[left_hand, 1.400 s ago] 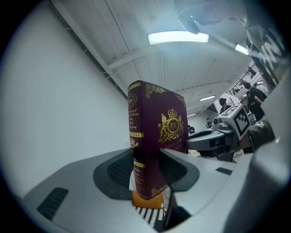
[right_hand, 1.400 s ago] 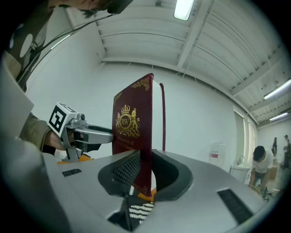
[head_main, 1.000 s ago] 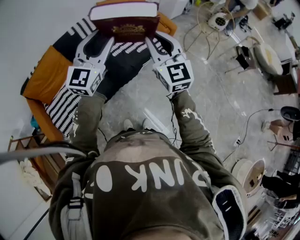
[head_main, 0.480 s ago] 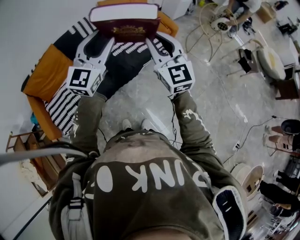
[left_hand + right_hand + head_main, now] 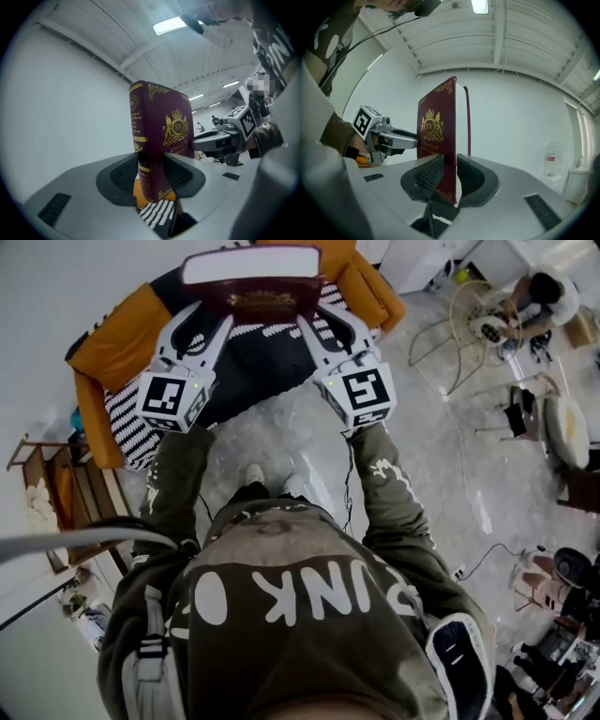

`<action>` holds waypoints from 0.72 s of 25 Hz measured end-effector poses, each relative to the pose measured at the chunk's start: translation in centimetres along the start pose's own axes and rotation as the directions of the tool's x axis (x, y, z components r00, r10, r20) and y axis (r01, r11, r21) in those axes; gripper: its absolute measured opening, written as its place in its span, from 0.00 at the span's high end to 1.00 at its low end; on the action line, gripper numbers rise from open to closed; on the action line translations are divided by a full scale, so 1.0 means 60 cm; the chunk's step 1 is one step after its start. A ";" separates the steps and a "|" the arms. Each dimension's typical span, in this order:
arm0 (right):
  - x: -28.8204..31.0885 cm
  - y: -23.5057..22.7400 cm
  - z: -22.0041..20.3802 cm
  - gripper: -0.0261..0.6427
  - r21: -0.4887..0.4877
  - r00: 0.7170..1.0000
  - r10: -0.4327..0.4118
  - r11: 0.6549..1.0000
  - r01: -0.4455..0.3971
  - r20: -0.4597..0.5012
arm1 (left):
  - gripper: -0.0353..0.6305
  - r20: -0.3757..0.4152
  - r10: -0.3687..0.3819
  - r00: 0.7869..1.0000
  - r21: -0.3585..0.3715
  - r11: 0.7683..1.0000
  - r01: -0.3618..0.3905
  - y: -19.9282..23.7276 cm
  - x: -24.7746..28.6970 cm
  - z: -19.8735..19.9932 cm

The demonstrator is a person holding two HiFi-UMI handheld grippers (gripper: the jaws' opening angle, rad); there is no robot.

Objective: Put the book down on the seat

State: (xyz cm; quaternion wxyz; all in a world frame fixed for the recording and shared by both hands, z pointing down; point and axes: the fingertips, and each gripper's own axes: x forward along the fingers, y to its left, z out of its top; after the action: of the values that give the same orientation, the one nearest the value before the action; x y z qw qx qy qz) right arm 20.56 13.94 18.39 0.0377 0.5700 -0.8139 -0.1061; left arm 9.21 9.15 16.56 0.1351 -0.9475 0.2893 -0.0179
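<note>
My left tongs (image 5: 214, 322) and right tongs (image 5: 312, 322) pinch the book (image 5: 251, 282) at 9 and 3 o'clock, right jaws just loosened slightly, above the seat (image 5: 248, 362)

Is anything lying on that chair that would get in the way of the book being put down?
Nothing solid shows. The book hangs above the orange chair. Only a black-and-white striped throw covers the seat, so the book would likely land on that.
</note>
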 end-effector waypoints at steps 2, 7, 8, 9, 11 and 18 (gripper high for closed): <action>0.035 0.022 0.004 0.82 0.014 0.998 0.055 0.998 -0.055 0.016 | 0.72 -0.026 0.053 0.998 0.002 0.999 -0.053 0.032 -0.024 -0.007; 0.114 0.090 0.004 0.82 0.034 0.984 0.175 0.984 -0.176 0.035 | 0.72 -0.077 0.165 0.983 0.009 0.986 -0.165 0.105 -0.087 -0.033; 0.130 0.105 0.003 0.82 0.039 0.980 0.194 0.980 -0.195 0.037 | 0.72 -0.085 0.184 0.979 0.007 0.983 -0.184 0.119 -0.100 -0.040; 0.145 0.119 0.002 0.82 0.044 0.977 0.211 0.976 -0.212 0.039 | 0.72 -0.092 0.200 0.975 0.005 0.980 -0.201 0.134 -0.112 -0.047; 0.179 0.144 0.000 0.82 0.048 0.970 0.238 0.970 -0.240 0.043 | 0.72 -0.104 0.226 0.969 0.000 0.974 -0.227 0.166 -0.132 -0.063; 0.298 0.195 -0.016 0.82 0.051 0.963 0.265 0.962 -0.268 0.047 | 0.72 -0.115 0.254 0.960 -0.012 0.966 -0.257 0.279 -0.154 -0.119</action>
State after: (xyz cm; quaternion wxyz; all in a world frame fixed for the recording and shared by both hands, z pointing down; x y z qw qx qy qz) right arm 3.77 0.92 20.79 0.0191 0.4539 -0.8864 -0.0883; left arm -8.38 -0.81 19.39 0.1068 -0.9015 0.4164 -0.0497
